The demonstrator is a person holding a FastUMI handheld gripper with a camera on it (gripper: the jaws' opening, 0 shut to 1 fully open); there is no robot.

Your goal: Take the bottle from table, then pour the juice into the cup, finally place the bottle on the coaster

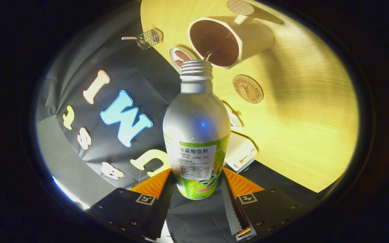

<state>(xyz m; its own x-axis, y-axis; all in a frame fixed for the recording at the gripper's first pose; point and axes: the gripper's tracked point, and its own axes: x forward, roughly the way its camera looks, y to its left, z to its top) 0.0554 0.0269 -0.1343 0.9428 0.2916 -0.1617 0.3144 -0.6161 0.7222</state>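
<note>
Bottle [196, 135] is pinched between my tongs [196, 189], tipped with its open mouth right at the cup [230, 40] rim. Round coaster [248, 88] sits on the bench [309, 128] just beside the cup.

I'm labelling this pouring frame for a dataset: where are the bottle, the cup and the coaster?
bottle [196, 125]: gripper view, on its silver body, between the fingers.
cup [252, 37]: gripper view, on its pale outer wall, beyond the bottle's mouth.
coaster [247, 88]: gripper view, on its round patterned face.
</note>
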